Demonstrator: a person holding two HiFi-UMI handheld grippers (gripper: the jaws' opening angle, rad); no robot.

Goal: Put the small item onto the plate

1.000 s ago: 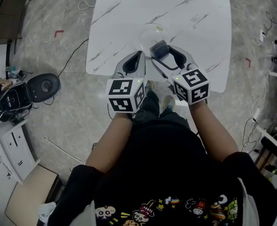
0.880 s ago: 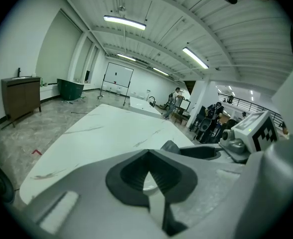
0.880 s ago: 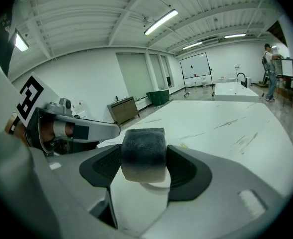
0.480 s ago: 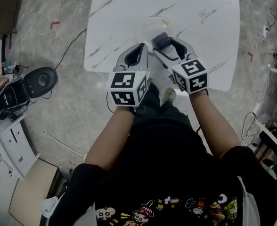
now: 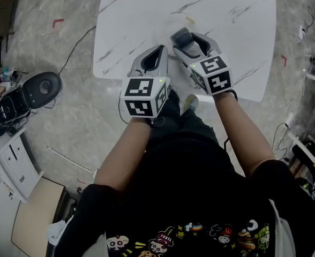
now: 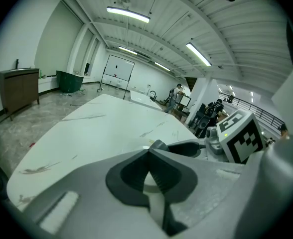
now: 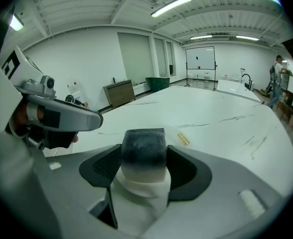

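Both grippers advanced over the table (image 5: 141, 15): right gripper (image 5: 184, 39) clamps one grey-and-white small item (image 7: 143, 151) (at one clear plate (image 5: 171, 21)); left gripper (image 5: 159, 49) jaws together, empty.

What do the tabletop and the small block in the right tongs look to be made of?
The tabletop is white with thin grey veins, smooth and faintly glossy. It could be marble or a marble-print laminate; the look leaves it open. The small block, clamped in the tongs of the right gripper, is matte and finely grainy, dark grey fading to pale at its base. It is probably foam or rubber, at a guess.
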